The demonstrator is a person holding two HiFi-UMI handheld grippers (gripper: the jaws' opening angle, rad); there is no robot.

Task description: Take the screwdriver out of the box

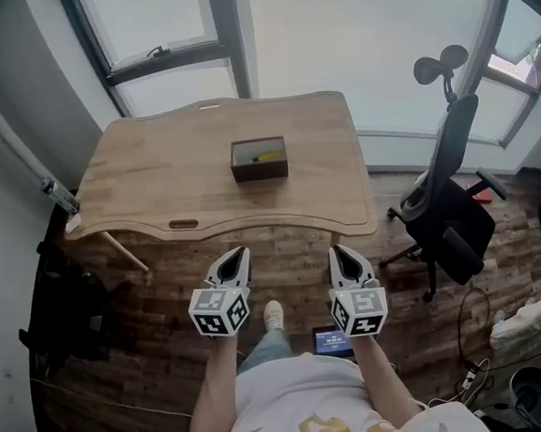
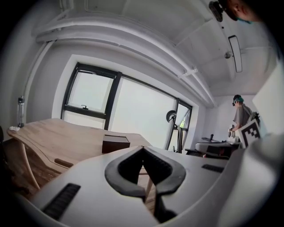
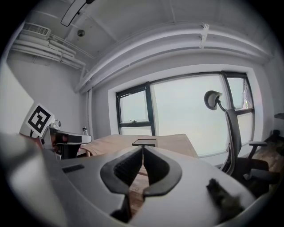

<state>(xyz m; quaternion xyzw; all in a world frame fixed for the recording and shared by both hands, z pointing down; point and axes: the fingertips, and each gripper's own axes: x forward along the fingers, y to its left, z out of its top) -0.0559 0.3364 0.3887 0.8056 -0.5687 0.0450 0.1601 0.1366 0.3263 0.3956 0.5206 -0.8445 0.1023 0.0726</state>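
Note:
A small dark brown box (image 1: 259,160) sits open in the middle of the wooden table (image 1: 155,187). Inside it lies a screwdriver (image 1: 267,156) with a yellow handle. My left gripper (image 1: 239,253) hangs well short of the table's near edge, shut and empty; in the left gripper view its tips (image 2: 143,147) meet with the box (image 2: 115,144) far ahead. My right gripper (image 1: 337,250) is beside it, also shut and empty, and the right gripper view shows its closed tips (image 3: 142,147) just under the distant box (image 3: 144,142).
A black office chair (image 1: 453,208) stands right of the table. Windows (image 1: 160,32) run behind it. A dark bag or stand (image 1: 67,308) sits at the left on the wood floor. Another person (image 2: 242,116) stands far off in the left gripper view.

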